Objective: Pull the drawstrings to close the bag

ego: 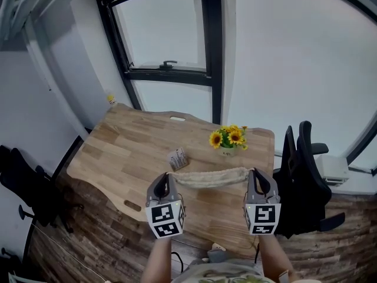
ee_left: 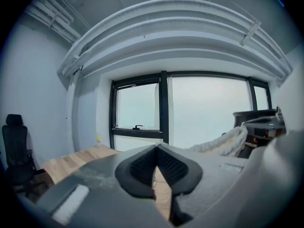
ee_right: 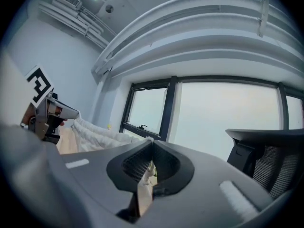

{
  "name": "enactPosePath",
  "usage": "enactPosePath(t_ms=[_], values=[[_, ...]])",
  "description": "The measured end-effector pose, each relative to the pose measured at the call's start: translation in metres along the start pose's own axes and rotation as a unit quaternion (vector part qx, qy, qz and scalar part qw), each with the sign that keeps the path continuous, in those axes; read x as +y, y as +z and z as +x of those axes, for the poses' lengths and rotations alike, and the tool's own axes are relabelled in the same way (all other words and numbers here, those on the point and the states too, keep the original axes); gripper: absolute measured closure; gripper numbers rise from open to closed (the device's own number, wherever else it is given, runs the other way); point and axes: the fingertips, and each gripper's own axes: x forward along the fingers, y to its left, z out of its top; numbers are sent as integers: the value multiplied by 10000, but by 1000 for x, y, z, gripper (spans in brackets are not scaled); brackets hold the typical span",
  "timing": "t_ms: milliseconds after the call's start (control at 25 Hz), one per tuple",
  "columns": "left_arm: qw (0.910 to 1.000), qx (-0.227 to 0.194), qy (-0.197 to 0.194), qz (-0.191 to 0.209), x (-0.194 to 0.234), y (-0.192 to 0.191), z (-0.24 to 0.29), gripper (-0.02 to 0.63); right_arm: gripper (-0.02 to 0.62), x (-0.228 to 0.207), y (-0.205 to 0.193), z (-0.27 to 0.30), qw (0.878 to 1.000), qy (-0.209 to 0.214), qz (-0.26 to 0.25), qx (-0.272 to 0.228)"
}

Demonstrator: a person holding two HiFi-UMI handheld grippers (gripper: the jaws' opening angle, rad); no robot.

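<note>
A cream drawstring bag [ego: 211, 178] hangs stretched into a narrow band above the wooden table [ego: 129, 152], between my two raised grippers. My left gripper [ego: 168, 175] is shut at the bag's left end; which part its pads hold is hidden. The right gripper [ego: 254, 173] is shut at the bag's right end. In the left gripper view the jaws [ee_left: 156, 147] meet, and the bag [ee_left: 223, 143] runs off to the right. In the right gripper view the bag [ee_right: 99, 134] reaches the shut jaws [ee_right: 151, 140], and a white cord [ee_right: 147, 172] hangs between the pads.
A pot of sunflowers [ego: 228, 140] and a small packet [ego: 177, 158] stand on the table just beyond the bag. A black office chair [ego: 303, 175] is at the table's right, another chair [ego: 23, 187] at the left. A dark-framed window [ego: 171, 69] lies behind.
</note>
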Motion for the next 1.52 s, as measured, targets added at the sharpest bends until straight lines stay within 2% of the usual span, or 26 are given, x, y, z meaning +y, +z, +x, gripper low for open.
enactPosePath(t_ms=[240,440,720,1200,1520], values=[[10000,83,-34,-44,3,-11,-6,600,588,5,-10,-4,9998,36,114,166],[9997,181,92,-142,14,-19,-9,600,589,-1,-22,-8,9988,-80,323,372],[9987,289,347,-255,35,-27,-14,600,589,-19,-32,-17,9959,-506,542,509],[9983,329,412,-232,52,-31,-20,600,589,-30,-43,-24,9927,-766,683,630],[9966,471,606,-298,67,-43,-25,600,589,-46,-56,-28,9851,-1033,1199,668]])
